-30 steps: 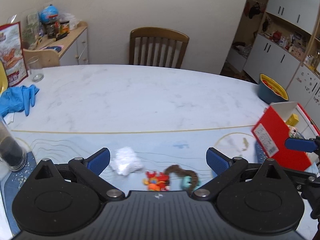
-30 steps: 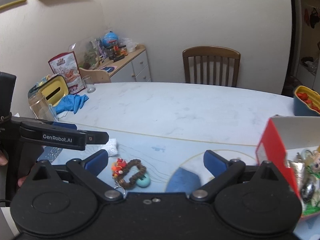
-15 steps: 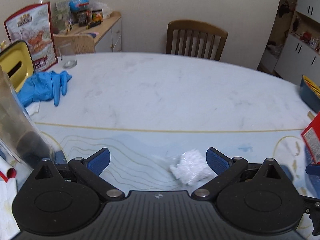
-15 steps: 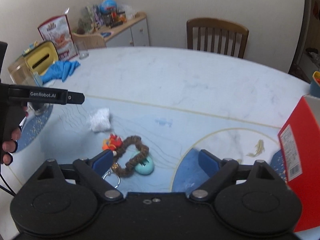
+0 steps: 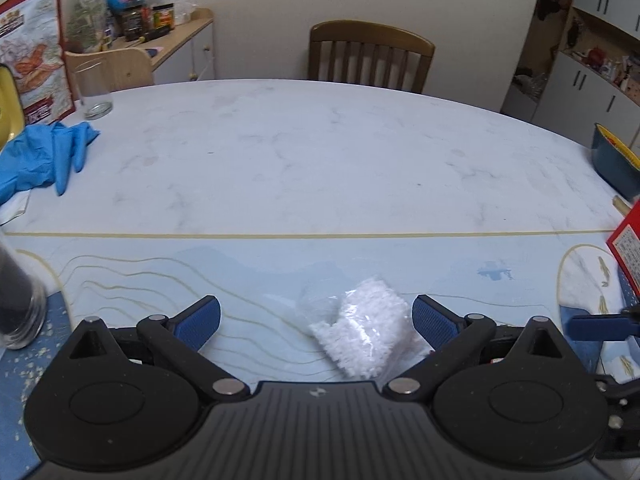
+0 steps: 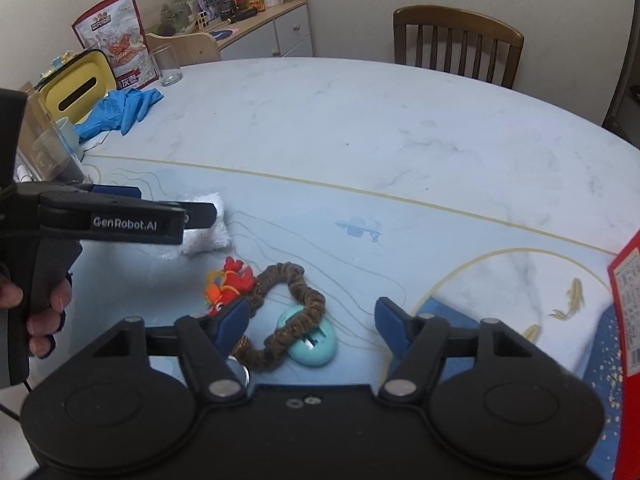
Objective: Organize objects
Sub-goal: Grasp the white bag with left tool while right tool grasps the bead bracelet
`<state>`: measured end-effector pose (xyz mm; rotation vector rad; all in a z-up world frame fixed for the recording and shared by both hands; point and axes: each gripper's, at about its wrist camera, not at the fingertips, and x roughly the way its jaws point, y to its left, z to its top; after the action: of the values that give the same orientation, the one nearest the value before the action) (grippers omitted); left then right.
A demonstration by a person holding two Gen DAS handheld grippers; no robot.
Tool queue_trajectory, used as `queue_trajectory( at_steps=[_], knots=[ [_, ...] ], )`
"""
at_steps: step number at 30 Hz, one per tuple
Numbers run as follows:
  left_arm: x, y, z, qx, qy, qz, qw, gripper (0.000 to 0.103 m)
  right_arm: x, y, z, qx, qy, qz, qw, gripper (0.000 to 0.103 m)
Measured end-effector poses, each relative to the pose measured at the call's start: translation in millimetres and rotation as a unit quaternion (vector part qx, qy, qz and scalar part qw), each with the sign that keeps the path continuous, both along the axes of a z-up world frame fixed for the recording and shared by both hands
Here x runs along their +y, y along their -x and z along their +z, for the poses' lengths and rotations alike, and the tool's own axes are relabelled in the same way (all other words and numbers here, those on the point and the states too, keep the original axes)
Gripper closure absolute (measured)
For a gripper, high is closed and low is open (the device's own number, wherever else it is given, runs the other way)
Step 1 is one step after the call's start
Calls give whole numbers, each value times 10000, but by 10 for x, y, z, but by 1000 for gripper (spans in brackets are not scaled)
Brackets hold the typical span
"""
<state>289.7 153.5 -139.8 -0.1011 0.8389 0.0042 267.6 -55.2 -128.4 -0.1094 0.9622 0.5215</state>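
Left gripper (image 5: 316, 318) over the pale blue patterned mat on the marbled white desk (image 5: 320, 152), fingers spread wide, nothing held. Small clear plastic bag of white granules (image 5: 362, 334) lying flat on the mat between those fingers — off-centre, close to the right blue pad (image 5: 434, 322), well apart from the left one. Bag's long axis slanted, running from near-left to far-right relative to the finger line.

Right gripper (image 6: 310, 320) also wide and empty. Below it: brown braided fabric loop (image 6: 294, 312) draped over a small teal egg-shaped plastic piece (image 6: 314, 344), with an orange-red toy charm (image 6: 228, 284) touching the loop's left end. Loop's near-left end just beside the left pad; contact not resolvable.

Red cardboard box (image 6: 626, 312) at the right edge of both views — likely the destination; interior not visible.

Judgement: left gripper nearer the bag, right gripper nearer the loop cluster. Bag grasp probably needs a small shift rightward to centre before closing; loose granules likely to slump, so a pinch on the bulk rather than the empty film.
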Motion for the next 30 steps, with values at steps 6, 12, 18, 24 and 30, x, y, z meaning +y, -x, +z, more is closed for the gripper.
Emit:
queue_trajectory(
  at_steps=[6, 12, 18, 24, 30],
  knots=[
    [-46, 26, -97, 85, 148, -327, 9993, 1, 57, -112, -87, 221, -68, 33, 9997, 54],
    [-60, 45, -95, 4, 182, -423, 9989, 19, 119, -143, -131, 276, -43, 42, 9996, 66],
    [-72, 36, -58, -11, 234, -492, 9985, 47, 141, -144, -93, 247, -65, 63, 9997, 83],
    [-76, 39, -21, 86, 183, -494, 9986, 61, 111, -79, 22, 102, -156, 90, 9998, 92],
    [-75, 83, 73, 185, 173, -403, 9989, 64, 43, 20, 194, 12, -386, 62, 9992, 94]
  ],
)
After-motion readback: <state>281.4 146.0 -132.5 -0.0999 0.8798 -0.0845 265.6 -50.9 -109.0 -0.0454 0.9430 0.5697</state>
